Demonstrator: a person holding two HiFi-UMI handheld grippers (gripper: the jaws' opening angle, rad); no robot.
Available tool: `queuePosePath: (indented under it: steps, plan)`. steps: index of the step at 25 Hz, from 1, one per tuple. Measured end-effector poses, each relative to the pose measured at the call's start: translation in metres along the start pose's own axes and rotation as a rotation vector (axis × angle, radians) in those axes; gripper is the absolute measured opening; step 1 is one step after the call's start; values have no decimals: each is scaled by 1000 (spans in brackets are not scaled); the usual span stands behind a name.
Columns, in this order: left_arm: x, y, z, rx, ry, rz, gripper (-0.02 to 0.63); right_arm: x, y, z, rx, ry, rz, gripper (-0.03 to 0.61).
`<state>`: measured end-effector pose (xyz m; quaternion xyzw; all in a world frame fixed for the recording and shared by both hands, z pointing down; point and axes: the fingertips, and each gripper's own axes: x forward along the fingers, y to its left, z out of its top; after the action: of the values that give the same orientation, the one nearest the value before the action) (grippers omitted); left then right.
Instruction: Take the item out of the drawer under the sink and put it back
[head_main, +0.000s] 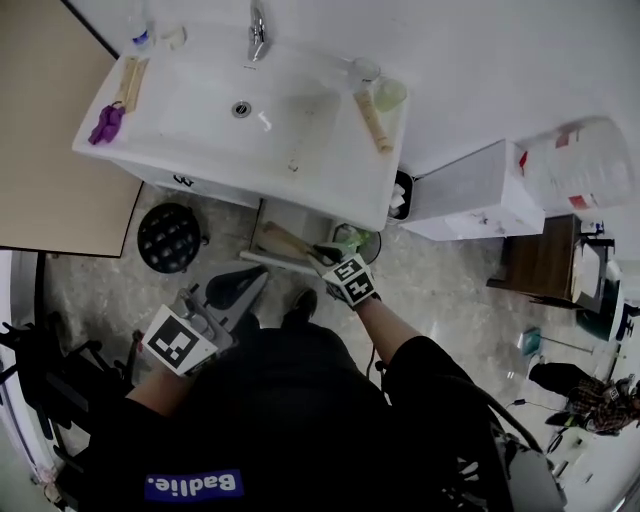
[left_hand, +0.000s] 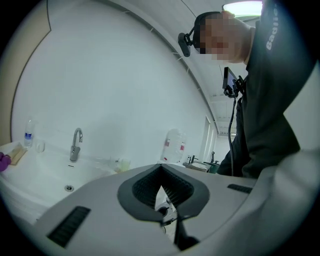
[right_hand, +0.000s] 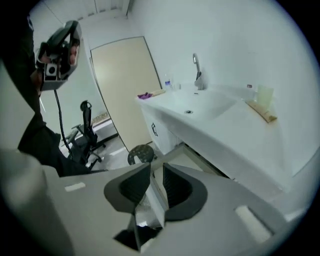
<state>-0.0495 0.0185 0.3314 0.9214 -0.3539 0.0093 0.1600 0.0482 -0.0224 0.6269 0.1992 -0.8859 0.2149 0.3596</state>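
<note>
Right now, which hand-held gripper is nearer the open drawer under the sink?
Right. The right hand-held gripper is at the front edge of the drawer. The left hand-held gripper sits apart from it, to the lower left in the head view.

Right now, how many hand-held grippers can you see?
2. The left hand-held gripper is in front of the sink, toward its left. The right hand-held gripper is at the drawer under it. No others show.

Black top (head_main: 300, 400) with a blue patch (head_main: 193, 485) bearing white letters. A black camera (left_hand: 186, 42) is strapped to the head, and a thin black cable (left_hand: 232, 120) hangs at the chest. The left gripper (head_main: 250, 283) and right gripper (head_main: 322, 256) have grey shells and dark ribbed pads (left_hand: 145, 187), with a black-and-white marker cube (head_main: 180, 340) behind each one's jaws.
</note>
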Motion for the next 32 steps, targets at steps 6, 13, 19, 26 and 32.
queuePosePath:
  steps: [6, 13, 19, 26, 32]
  plan:
    - [12, -7, 21, 30, -48, -18, 5, -63, 37, 61, 161, -260, 35, 43]
    - [26, -26, 28, 48, -18, -96, 5, -137, 76, 119, 93, -459, 72, 3]
    - [32, -35, 40, 70, -25, -142, 5, -190, 95, 169, 42, -597, 68, 2]
    - [33, -42, 42, 66, -5, -170, 5, -225, 114, 204, 0, -696, 63, 2]
    - [36, -50, 41, 81, -4, -193, 5, -235, 119, 208, -44, -728, 45, 2]
